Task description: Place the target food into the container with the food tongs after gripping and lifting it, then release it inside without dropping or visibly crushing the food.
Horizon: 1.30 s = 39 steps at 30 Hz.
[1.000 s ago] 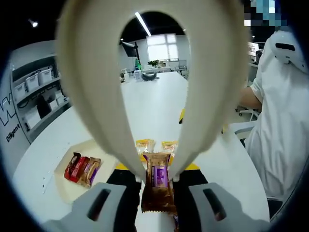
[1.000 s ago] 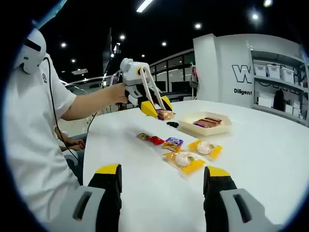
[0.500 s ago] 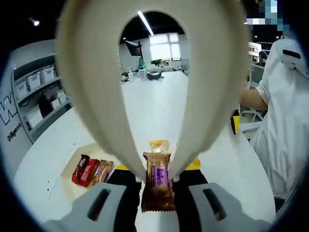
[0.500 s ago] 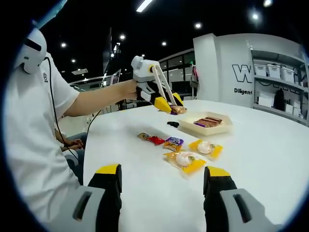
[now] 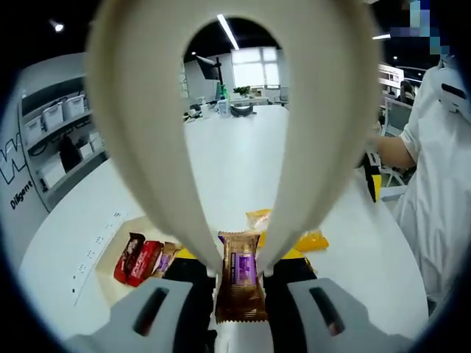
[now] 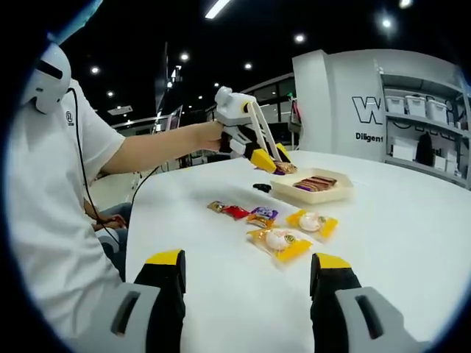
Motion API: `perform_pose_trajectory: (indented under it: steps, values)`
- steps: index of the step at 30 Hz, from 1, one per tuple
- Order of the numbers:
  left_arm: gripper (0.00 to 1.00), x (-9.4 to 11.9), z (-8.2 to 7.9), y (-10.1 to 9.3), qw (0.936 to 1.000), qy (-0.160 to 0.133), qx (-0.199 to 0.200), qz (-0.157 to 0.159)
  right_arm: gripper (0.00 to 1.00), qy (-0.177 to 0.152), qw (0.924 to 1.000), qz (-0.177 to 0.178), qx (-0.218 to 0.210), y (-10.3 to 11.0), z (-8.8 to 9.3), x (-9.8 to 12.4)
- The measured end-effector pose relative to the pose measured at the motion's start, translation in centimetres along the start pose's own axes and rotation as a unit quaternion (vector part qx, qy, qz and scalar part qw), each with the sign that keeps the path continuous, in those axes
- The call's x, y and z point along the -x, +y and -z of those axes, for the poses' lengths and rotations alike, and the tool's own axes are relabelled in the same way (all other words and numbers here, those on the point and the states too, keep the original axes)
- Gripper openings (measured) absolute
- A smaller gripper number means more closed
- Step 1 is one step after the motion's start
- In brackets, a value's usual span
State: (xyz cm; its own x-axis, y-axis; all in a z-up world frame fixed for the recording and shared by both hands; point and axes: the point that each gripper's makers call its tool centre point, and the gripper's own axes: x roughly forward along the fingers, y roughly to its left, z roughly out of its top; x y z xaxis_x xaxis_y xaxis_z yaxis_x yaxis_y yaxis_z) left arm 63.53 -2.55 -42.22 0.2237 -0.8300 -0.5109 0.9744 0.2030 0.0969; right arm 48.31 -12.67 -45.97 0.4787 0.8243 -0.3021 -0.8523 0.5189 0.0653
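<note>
My left gripper (image 5: 239,273) is shut on cream food tongs (image 5: 147,140), squeezing their arms together. The tong tips pinch a brown snack bar with a purple label (image 5: 238,298), held off the table. In the right gripper view the left gripper (image 6: 259,156) carries that snack bar (image 6: 285,168) at the near rim of the beige container (image 6: 307,195), which holds several wrapped bars (image 6: 313,183). The container (image 5: 107,271) lies low left in the left gripper view. My right gripper (image 6: 250,283) stands open above the white table, holding nothing.
Loose snacks lie on the table: two yellow packets (image 6: 278,243) (image 6: 312,223), a purple one (image 6: 263,215), a red one (image 6: 237,212). A small black object (image 6: 261,187) sits by the container. The person in white (image 6: 44,191) is at the left; shelves (image 6: 423,140) stand at the right.
The left gripper has carried the tongs and snack bar rightward across the right gripper view, from beside the container to its near rim. The right gripper has stayed put.
</note>
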Motion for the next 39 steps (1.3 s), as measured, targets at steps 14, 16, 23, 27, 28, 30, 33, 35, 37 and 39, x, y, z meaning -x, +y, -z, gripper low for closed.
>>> perform_pose_trajectory:
  steps: [14, 16, 23, 27, 28, 30, 33, 35, 37, 39]
  values:
    - [0.23, -1.5, 1.3, 2.7, 0.9998, 0.011, 0.018, -0.003, 0.68, 0.001, 1.0, 0.005, -0.002, -0.3, 0.1, 0.2]
    - [0.23, -1.6, 1.4, 3.1, 0.9997, 0.009, 0.021, -0.005, 0.68, 0.003, 1.0, 0.005, -0.002, -0.3, 0.2, 0.2]
    - [0.23, -2.6, 1.9, 4.1, 0.9995, 0.014, 0.028, -0.003, 0.68, 0.004, 1.0, 0.005, -0.002, -0.3, 0.2, 0.2]
    - [0.23, -3.1, 2.1, 4.3, 0.9996, 0.014, 0.026, -0.002, 0.68, 0.006, 1.0, 0.005, -0.001, -0.3, 0.3, 0.1]
    - [0.23, -3.2, 2.2, 4.4, 0.9996, 0.016, 0.024, -0.002, 0.68, 0.006, 1.0, 0.005, -0.001, -0.3, 0.3, 0.1]
    - [0.23, -3.4, 2.3, 4.5, 0.9996, 0.018, 0.023, -0.001, 0.68, 0.007, 1.0, 0.005, -0.001, -0.3, 0.3, 0.2]
    - [0.23, -3.6, 2.5, 4.6, 0.9996, 0.02, 0.021, 0.001, 0.68, 0.006, 1.0, 0.005, -0.002, -0.3, 0.3, 0.2]
    - [0.23, -3.8, 2.8, 4.6, 0.9995, 0.024, 0.02, 0.002, 0.68, 0.007, 1.0, 0.006, -0.002, -0.4, 0.3, 0.2]
    - [0.23, -3.8, 2.9, 4.6, 0.9994, 0.026, 0.021, 0.003, 0.68, 0.006, 1.0, 0.007, -0.002, -0.4, 0.3, 0.2]
    - [0.23, -3.9, 3.1, 4.6, 0.9994, 0.028, 0.019, 0.003, 0.68, 0.007, 1.0, 0.006, -0.002, -0.4, 0.4, 0.2]
